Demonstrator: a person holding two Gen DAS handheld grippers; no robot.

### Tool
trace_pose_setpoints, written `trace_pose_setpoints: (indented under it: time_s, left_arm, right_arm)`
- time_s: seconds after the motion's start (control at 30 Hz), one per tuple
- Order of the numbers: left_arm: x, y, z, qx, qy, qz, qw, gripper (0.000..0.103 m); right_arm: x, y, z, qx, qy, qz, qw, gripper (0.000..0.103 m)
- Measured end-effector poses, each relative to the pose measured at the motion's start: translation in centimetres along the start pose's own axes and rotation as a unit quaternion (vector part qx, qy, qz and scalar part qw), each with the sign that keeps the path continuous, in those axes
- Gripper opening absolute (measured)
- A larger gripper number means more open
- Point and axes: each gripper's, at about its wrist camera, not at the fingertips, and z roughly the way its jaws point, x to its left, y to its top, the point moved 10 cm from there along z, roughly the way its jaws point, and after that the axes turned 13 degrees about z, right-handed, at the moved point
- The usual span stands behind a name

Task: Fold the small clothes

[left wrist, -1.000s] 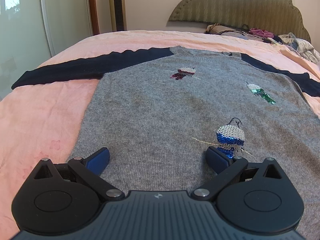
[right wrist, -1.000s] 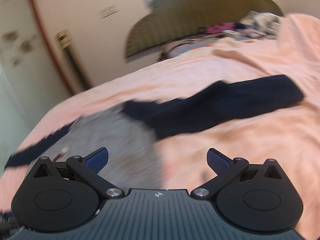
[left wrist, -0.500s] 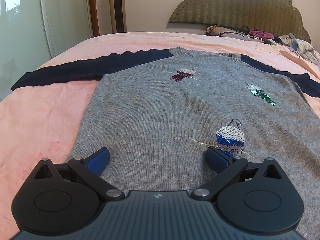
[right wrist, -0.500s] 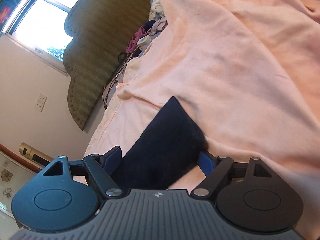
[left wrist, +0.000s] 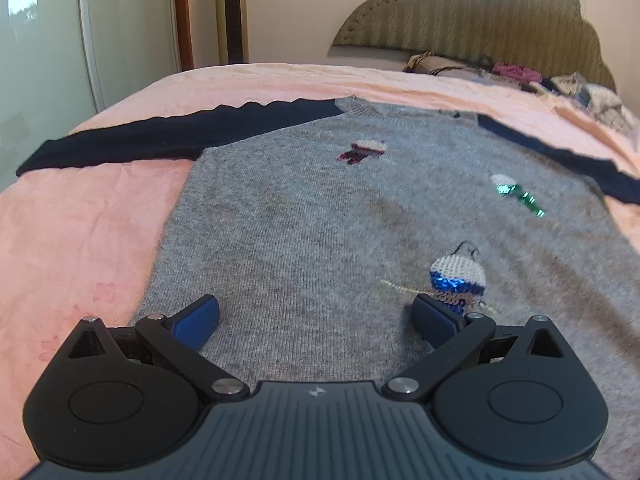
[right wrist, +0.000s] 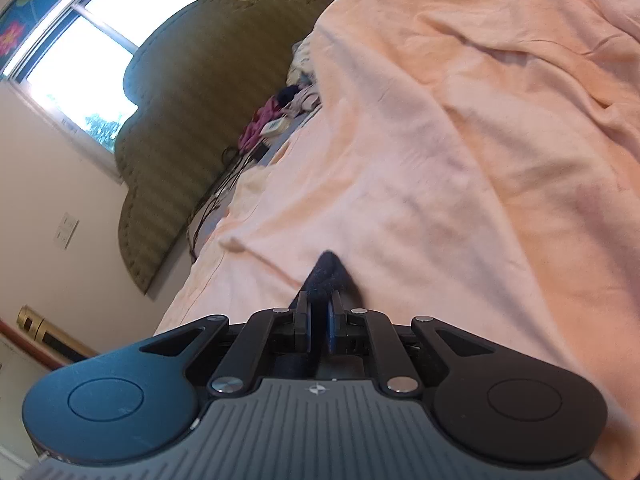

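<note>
A grey knit sweater (left wrist: 304, 216) with navy sleeves and sequin figures lies flat, face up, on the pink bedsheet (left wrist: 80, 216). Its left navy sleeve (left wrist: 160, 136) stretches out to the left. My left gripper (left wrist: 316, 318) is open and empty, low over the sweater's hem, blue pads apart. My right gripper (right wrist: 319, 322) is shut on the cuff of the right navy sleeve (right wrist: 326, 276), which bunches out between the pads just above the pink sheet. The rest of that sleeve is hidden in the right wrist view.
An olive padded headboard (left wrist: 480, 28) stands at the far end, with a heap of clothes (left wrist: 560, 84) and cables in front of it. A gold tower fan (left wrist: 232, 12) and a glass door (left wrist: 44, 40) stand at the left. Rumpled pink sheet (right wrist: 480, 140) fills the right side.
My right gripper swung over to the right sleeve's end, straddled the cuff, then closed on it. My left gripper stayed open over the hem, barely moving.
</note>
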Motion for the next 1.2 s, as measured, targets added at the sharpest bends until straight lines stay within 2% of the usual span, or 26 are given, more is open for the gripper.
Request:
trace_pose_setpoints:
  time_s: [0.1, 0.2, 0.27, 0.33, 0.4, 0.43, 0.5, 0.53, 0.57, 0.63, 0.7, 0.77, 0.9, 0.93, 1.0, 1.07, 1.2]
  left_arm:
    - [0.6, 1.1, -1.2, -0.021, -0.055, -0.043, 0.9974, 0.103]
    - [1.9, 3.0, -2.3, -0.043, -0.101, -0.113, 0.9876, 0.103]
    - [2.9, 4.6, -2.4, -0.052, -0.124, -0.166, 0.9769, 0.103]
    - [3.5, 6.2, -2.0, -0.060, -0.160, -0.218, 0.9609, 0.103]
    - [3.5, 7.8, -1.5, -0.072, -0.196, -0.248, 0.9460, 0.103]
    - [3.4, 8.4, -1.2, -0.074, -0.200, -0.250, 0.9444, 0.103]
    - [2.9, 9.2, -0.2, -0.067, -0.200, -0.240, 0.9476, 0.103]
    - [2.6, 9.3, 0.3, -0.058, -0.206, -0.237, 0.9477, 0.103]
    - [2.2, 9.4, 0.9, -0.048, -0.216, -0.239, 0.9454, 0.103]
    - [1.2, 9.7, 2.0, -0.034, -0.246, -0.251, 0.9356, 0.103]
    - [-0.2, 10.7, 3.4, -0.022, -0.280, -0.259, 0.9242, 0.103]
    - [-2.4, 11.9, 5.1, -0.008, -0.316, -0.263, 0.9115, 0.103]
    - [-7.4, 14.6, 8.6, 0.020, -0.380, -0.261, 0.8870, 0.103]
    - [-8.5, 15.0, 9.7, 0.027, -0.381, -0.265, 0.8851, 0.103]
    - [-10.2, 15.5, 11.8, 0.046, -0.376, -0.276, 0.8836, 0.102]
    - [-12.1, 15.9, 13.4, 0.069, -0.389, -0.276, 0.8762, 0.102]
    - [-13.4, 15.7, 15.4, 0.083, -0.355, -0.274, 0.8897, 0.102]
  right_arm:
    - [4.1, -2.1, -0.3, 0.020, 0.046, -0.008, 0.999, 0.014]
    - [10.6, -7.5, -1.3, 0.064, 0.115, -0.046, 0.990, 0.015]
    - [15.4, -13.0, -1.3, 0.118, 0.164, -0.074, 0.977, 0.018]
    - [19.4, -19.4, -0.7, 0.189, 0.201, -0.104, 0.955, 0.021]
    - [21.6, -25.6, 0.6, 0.252, 0.218, -0.104, 0.937, 0.021]
    - [22.2, -28.4, 1.3, 0.275, 0.215, -0.113, 0.930, 0.022]
    - [22.1, -32.6, 2.3, 0.301, 0.200, -0.127, 0.924, 0.050]
    - [21.5, -33.4, 2.4, 0.303, 0.188, -0.120, 0.926, 0.078]
    - [21.0, -33.4, 2.1, 0.295, 0.188, -0.105, 0.931, 0.085]
    - [20.3, -32.8, 0.0, 0.287, 0.222, -0.074, 0.929, 0.085]
    - [18.4, -31.5, -1.6, 0.283, 0.237, -0.055, 0.928, 0.086]
    - [15.7, -29.9, -2.0, 0.277, 0.228, -0.046, 0.932, 0.088]
    - [11.8, -29.2, -2.1, 0.271, 0.217, -0.025, 0.937, 0.086]
    - [11.7, -29.2, -1.9, 0.265, 0.227, -0.023, 0.937, 0.083]
    - [11.7, -29.2, -1.8, 0.260, 0.235, -0.016, 0.936, 0.083]
    - [11.6, -29.2, -1.5, 0.259, 0.241, -0.008, 0.935, 0.083]
    - [11.2, -28.6, -1.4, 0.264, 0.259, 0.020, 0.929, 0.085]
